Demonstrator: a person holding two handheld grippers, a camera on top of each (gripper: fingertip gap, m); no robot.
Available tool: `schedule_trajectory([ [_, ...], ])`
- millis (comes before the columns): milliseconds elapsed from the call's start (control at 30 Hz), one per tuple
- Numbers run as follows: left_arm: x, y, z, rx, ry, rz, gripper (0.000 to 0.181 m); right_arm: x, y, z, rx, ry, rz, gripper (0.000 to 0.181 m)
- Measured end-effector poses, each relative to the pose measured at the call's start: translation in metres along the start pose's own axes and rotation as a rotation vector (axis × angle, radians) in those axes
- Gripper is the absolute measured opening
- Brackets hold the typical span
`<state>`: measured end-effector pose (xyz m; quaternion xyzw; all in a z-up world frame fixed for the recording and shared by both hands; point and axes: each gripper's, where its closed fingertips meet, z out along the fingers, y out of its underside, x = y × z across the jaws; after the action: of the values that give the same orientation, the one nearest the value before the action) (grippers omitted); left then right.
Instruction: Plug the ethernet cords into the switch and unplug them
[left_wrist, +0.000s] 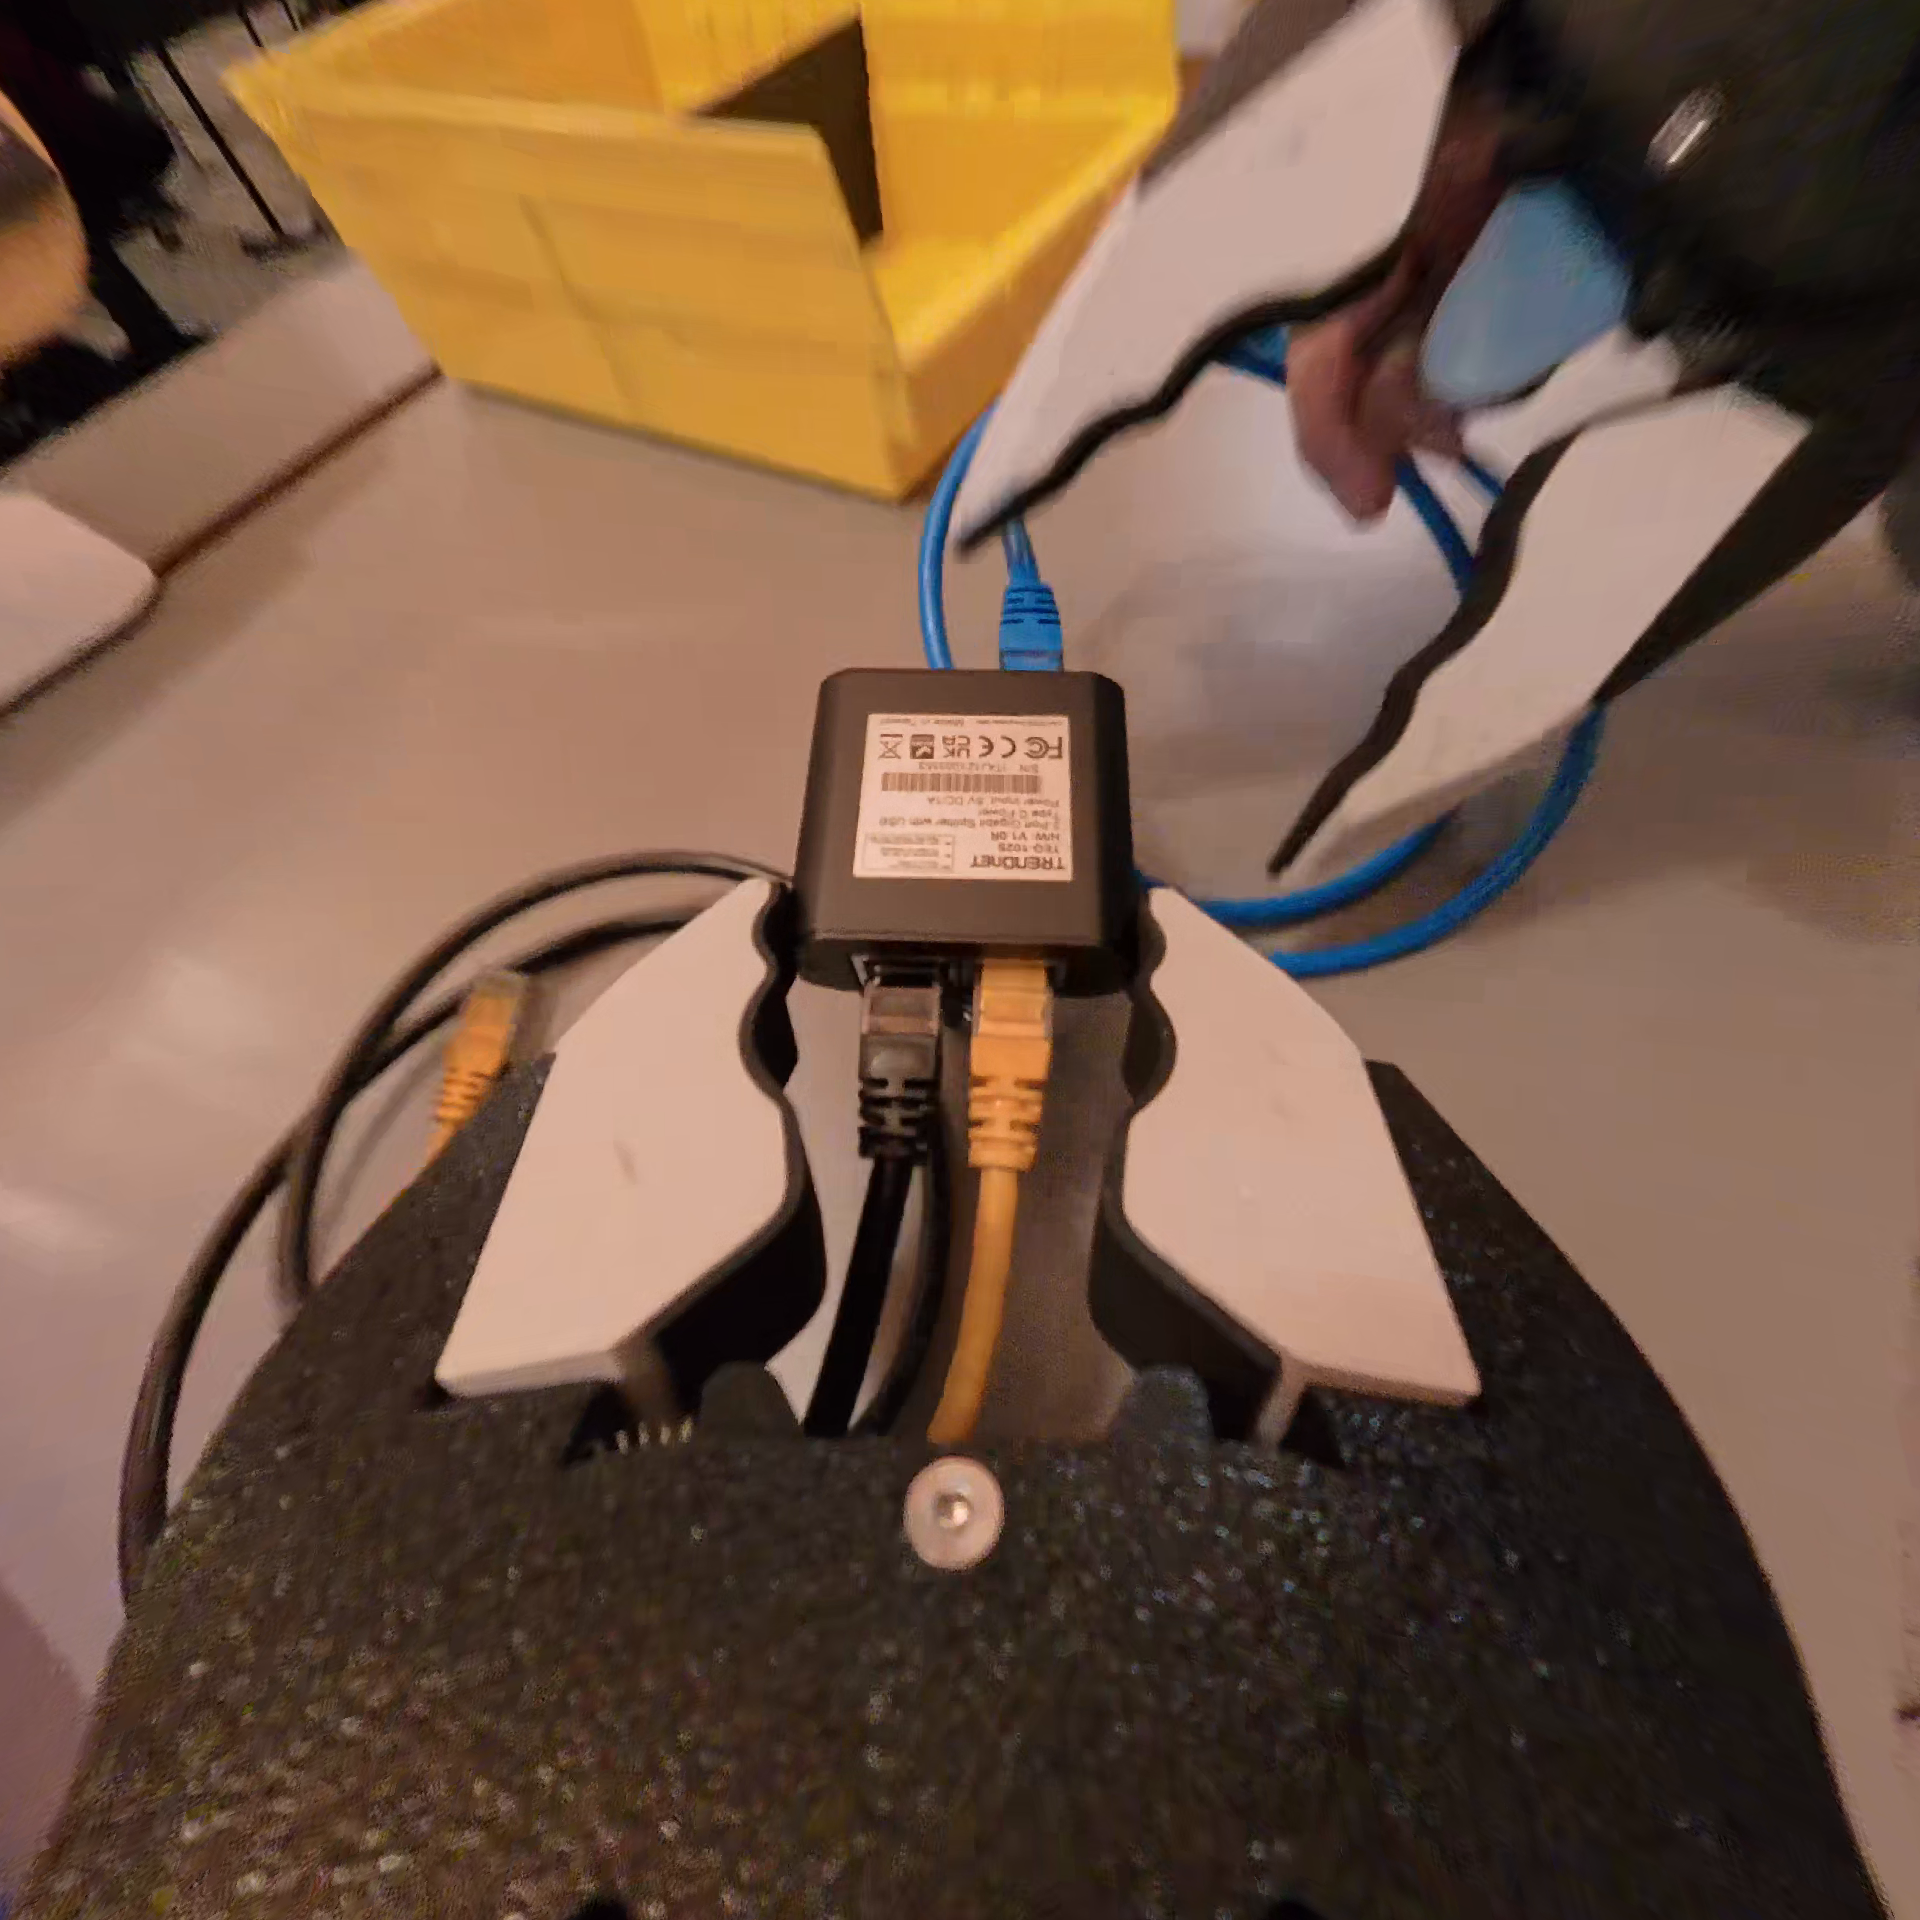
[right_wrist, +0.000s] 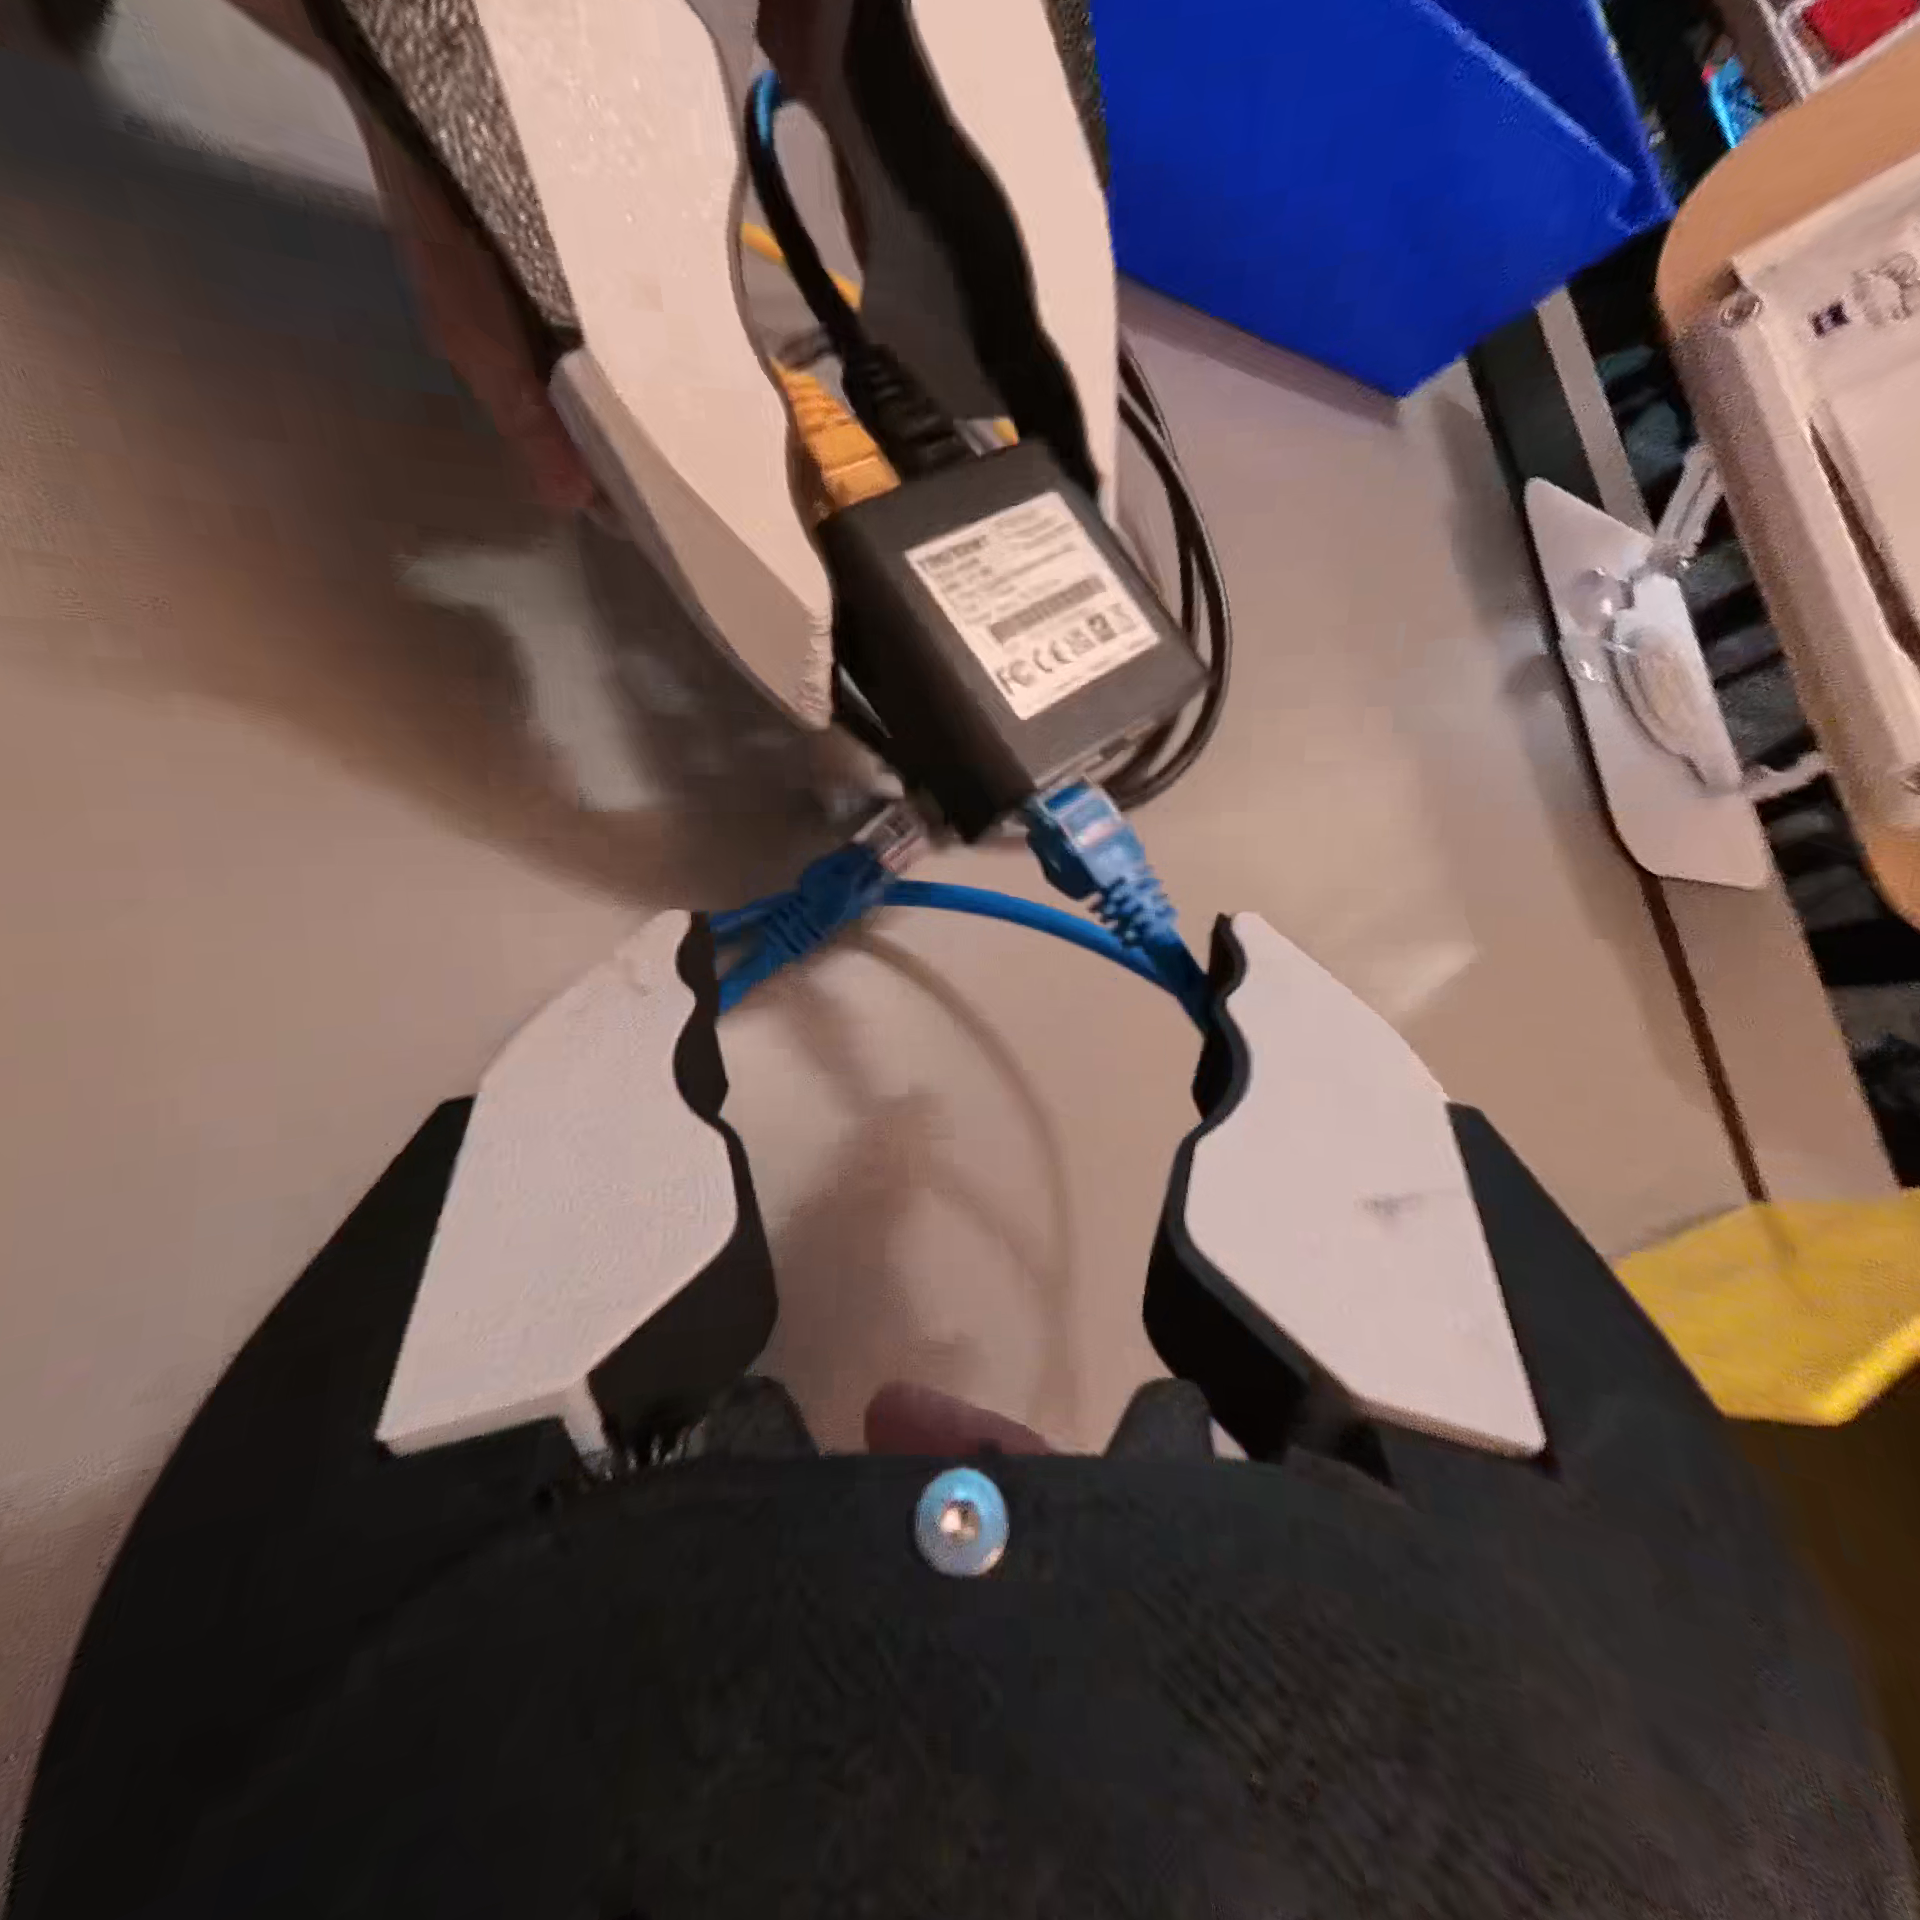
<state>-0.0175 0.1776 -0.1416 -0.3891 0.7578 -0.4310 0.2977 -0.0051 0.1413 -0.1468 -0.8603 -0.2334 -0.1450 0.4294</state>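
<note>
Small black plastic switch lies label-up on grey tabletop, centre of left view. Black-booted cord and orange-booted cord seated at its 6 o'clock face; blue-booted cord at 12. Left gripper clamps the switch's sides, likely bracing it. Right gripper, fingers apart and empty, approaches the blue plug, probably to pull it. Yellow cardboard box beyond.

Bare counter lies open left of the switch; blue cord loops block its far side.
</note>
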Motion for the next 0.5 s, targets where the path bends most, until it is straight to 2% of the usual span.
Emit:
schedule_trajectory([
  [33,0.0,-0.007,-0.005,0.008,-0.014,0.037,0.061,-0.001,-0.007,-0.001,0.044,-0.013,0.013,0.091],
  [67,0.0,-0.008,-0.009,-0.026,-0.03,0.09,0.061,-0.001,-0.014,-0.007,0.082,-0.016,0.001,0.086],
  [133,-0.002,-0.007,-0.016,-0.129,-0.07,0.205,0.061,0.004,-0.034,-0.027,0.182,-0.001,-0.038,0.089],
  [200,0.007,-0.014,-0.02,-0.147,-0.044,0.27,0.061,0.003,-0.052,-0.043,0.283,-0.034,-0.006,0.089],
  [367,0.032,-0.038,-0.027,-0.113,0.044,0.412,0.061,-0.004,-0.053,-0.034,0.323,-0.077,-0.001,0.092],
  [500,0.04,-0.047,-0.03,-0.057,0.089,0.437,0.061,-0.009,-0.054,-0.027,0.354,-0.067,-0.077,0.074],
])
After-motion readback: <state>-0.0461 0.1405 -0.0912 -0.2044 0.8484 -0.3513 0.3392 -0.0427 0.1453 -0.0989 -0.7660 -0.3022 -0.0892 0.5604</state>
